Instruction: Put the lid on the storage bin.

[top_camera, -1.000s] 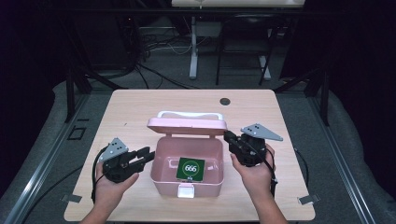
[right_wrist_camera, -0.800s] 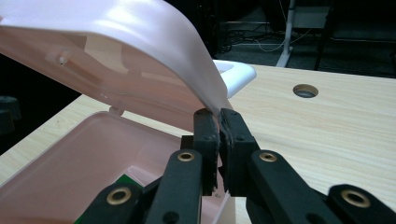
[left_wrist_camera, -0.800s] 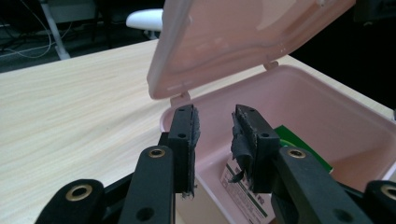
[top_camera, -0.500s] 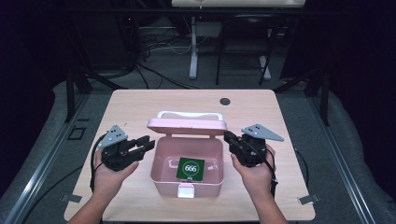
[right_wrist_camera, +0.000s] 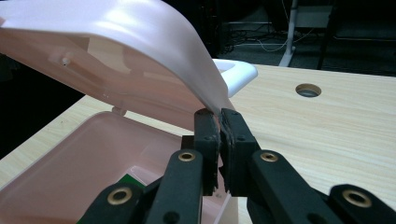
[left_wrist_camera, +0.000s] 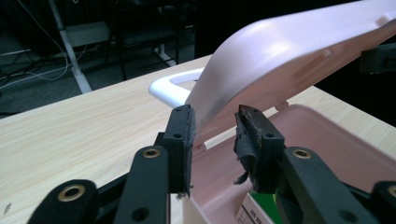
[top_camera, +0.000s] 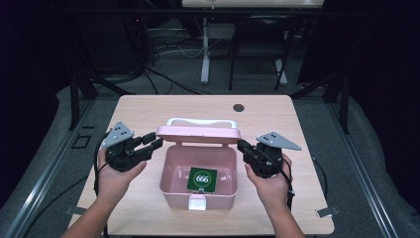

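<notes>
My right gripper [right_wrist_camera: 219, 116] is clamped on the right-hand edge of the pink lid [right_wrist_camera: 140, 42], its jaws pressed together with the thin plastic pinched between them. The lid [top_camera: 198, 134] stands half raised over the pink box [top_camera: 198, 196], hinged at the far side, with its white handle [top_camera: 200, 122] pointing away from me. The box sits near the front middle of the desk [top_camera: 307, 198], just between my two hands.

My left gripper [top_camera: 154, 143] is at the lid's left edge, and its jaws have just been opening: they stand apart now, and the lid's corner [left_wrist_camera: 210, 112] lies in the gap without either pad pressing on it (in the left gripper view I can see daylight on both sides of the plastic). My left hand [top_camera: 115, 173] holds that gripper a little above the desk.

Inside the box lies a green card [top_camera: 202, 179] with a white circle and the number 666 on it, flat on the bottom towards the front wall.
</notes>
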The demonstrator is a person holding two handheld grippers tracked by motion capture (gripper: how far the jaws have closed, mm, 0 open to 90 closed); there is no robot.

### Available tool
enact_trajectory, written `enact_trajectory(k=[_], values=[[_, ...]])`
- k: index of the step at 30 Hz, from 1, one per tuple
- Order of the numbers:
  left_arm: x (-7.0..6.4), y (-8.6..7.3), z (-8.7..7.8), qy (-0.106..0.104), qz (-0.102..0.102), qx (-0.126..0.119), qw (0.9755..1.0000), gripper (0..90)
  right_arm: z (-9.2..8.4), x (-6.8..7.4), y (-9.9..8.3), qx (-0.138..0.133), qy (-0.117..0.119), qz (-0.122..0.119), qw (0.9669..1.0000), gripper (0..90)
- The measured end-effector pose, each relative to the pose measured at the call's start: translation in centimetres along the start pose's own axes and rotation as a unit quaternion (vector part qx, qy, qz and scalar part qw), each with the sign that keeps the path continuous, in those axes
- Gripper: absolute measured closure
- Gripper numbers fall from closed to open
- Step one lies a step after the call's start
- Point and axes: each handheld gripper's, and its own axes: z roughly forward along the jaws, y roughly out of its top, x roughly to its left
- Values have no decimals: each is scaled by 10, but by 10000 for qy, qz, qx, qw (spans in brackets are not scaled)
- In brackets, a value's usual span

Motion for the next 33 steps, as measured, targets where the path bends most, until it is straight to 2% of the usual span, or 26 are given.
enact_trajectory(k=[5, 6, 17, 24, 33], values=[[-2, 5, 1, 2, 25, -98, 9999, 710, 0, -1, 0, -6, -2, 1, 10000, 858], [-2, 6, 1, 16, 32, -88, 10000, 737, 1, -1, -1, -7, 2, 11, 10000, 857], [2, 11, 5, 123, -10, -69, 9999, 796, -3, -6, 0, -51, -4, 34, 10000, 844], [2, 12, 5, 128, -14, -38, 9999, 804, -7, -14, 1, -109, -65, 128, 9998, 829], [0, 9, -2, -2, -10, -63, 10000, 793, -7, -17, 1, -164, -109, 114, 9997, 783]])
